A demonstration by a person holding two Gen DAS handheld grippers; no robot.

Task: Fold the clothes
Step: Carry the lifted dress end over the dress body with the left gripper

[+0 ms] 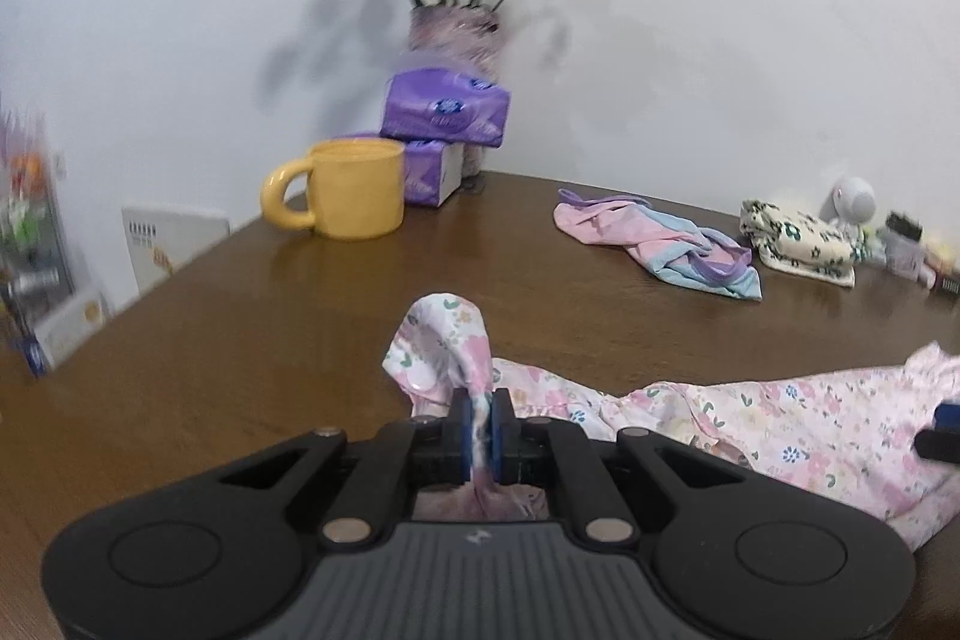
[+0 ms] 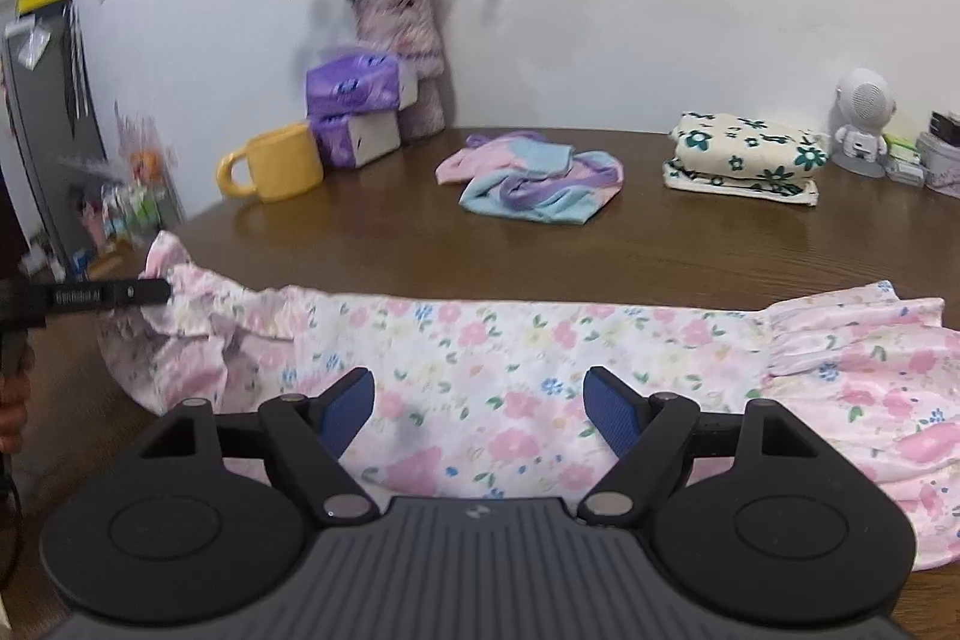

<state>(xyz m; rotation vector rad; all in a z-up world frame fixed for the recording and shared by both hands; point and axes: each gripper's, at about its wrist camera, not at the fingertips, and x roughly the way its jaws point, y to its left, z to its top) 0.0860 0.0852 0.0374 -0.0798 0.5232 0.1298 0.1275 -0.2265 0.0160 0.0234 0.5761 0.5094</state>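
Floral garment (image 2: 480, 340) pinched by left claw (image 1: 480, 424), mug (image 1: 348, 187) beyond

We see a brown wooden table (image 2: 690, 250) carrying a pink floral garment (image 2: 480, 340) spread along its near edge. Farther back lie a crumpled pink, blue and purple garment (image 2: 534, 187), a folded cream cloth with dark green flowers (image 2: 744, 154), a yellow ceramic mug (image 2: 279, 163) and two stacked purple tissue packs (image 2: 354, 106) (the upper one askew).
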